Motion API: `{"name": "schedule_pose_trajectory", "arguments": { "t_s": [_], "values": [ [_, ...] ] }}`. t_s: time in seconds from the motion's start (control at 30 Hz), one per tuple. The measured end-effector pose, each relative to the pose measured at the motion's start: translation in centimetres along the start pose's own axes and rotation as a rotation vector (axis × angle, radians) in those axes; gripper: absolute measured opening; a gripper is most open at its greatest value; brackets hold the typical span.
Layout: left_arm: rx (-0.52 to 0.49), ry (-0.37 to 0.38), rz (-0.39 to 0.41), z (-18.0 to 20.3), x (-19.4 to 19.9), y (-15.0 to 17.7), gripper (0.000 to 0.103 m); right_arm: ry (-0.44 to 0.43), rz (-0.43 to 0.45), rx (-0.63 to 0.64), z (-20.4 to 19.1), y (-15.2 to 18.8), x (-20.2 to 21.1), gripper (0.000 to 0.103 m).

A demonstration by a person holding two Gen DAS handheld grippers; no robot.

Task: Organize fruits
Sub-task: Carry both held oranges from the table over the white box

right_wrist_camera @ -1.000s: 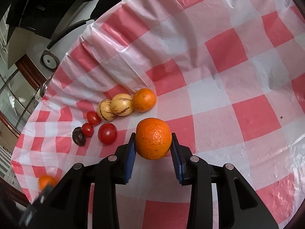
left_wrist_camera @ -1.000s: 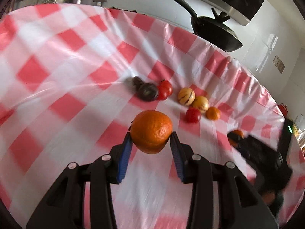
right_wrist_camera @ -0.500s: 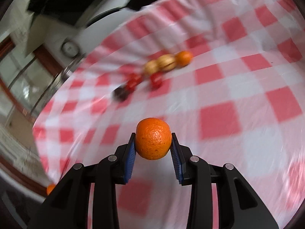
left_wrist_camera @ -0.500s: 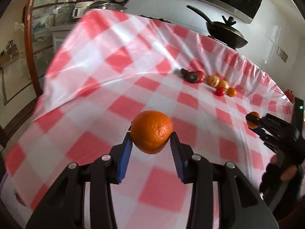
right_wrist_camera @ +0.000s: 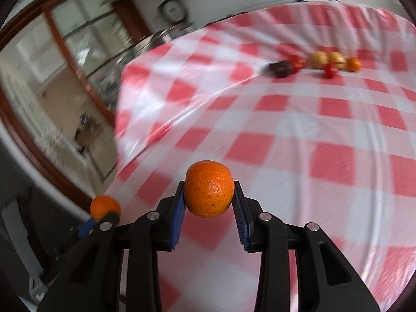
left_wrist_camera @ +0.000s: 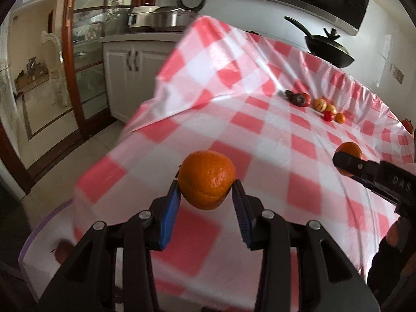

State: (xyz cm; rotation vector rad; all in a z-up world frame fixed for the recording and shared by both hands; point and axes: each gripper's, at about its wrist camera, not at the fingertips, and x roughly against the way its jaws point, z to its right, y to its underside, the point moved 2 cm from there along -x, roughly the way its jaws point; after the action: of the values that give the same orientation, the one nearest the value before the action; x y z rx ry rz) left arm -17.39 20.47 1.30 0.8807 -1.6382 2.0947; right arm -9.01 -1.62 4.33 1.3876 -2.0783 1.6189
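Note:
My left gripper (left_wrist_camera: 206, 195) is shut on an orange (left_wrist_camera: 207, 179), held above the near end of the red-and-white checked tablecloth (left_wrist_camera: 260, 143). My right gripper (right_wrist_camera: 209, 197) is shut on a second orange (right_wrist_camera: 209, 188). Each gripper shows in the other's view: the right one with its orange (left_wrist_camera: 348, 152) at the right edge, the left one with its orange (right_wrist_camera: 104, 206) at the lower left. A row of small fruits lies far off on the cloth: dark fruit (left_wrist_camera: 299, 98), striped yellow ones (left_wrist_camera: 320, 104), a red one (left_wrist_camera: 328, 115), a small orange one (left_wrist_camera: 340, 117).
A black pan (left_wrist_camera: 329, 49) stands beyond the table's far edge. White cabinets (left_wrist_camera: 130, 78) and a counter with metal pots (left_wrist_camera: 166, 18) are at the left, with a wood-framed glass door (left_wrist_camera: 78, 65). A white tray (left_wrist_camera: 41, 247) holding a reddish fruit (left_wrist_camera: 62, 251) lies below at lower left.
Both grippers have pulled back from the row of fruits toward the table's near end, each keeping its orange. The fruits now look small and far. The table's corner and the kitchen floor have come into view.

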Motion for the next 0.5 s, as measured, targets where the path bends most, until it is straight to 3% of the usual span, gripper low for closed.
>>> {"name": "schedule_pose_trajectory", "arguments": {
  "t_s": [0.5],
  "values": [
    [0.134,-0.148,0.025,-12.0,6.0,6.0,0.041,-0.196,-0.103,0.474,-15.7,9.7,-0.7,0.036]
  ]
}}
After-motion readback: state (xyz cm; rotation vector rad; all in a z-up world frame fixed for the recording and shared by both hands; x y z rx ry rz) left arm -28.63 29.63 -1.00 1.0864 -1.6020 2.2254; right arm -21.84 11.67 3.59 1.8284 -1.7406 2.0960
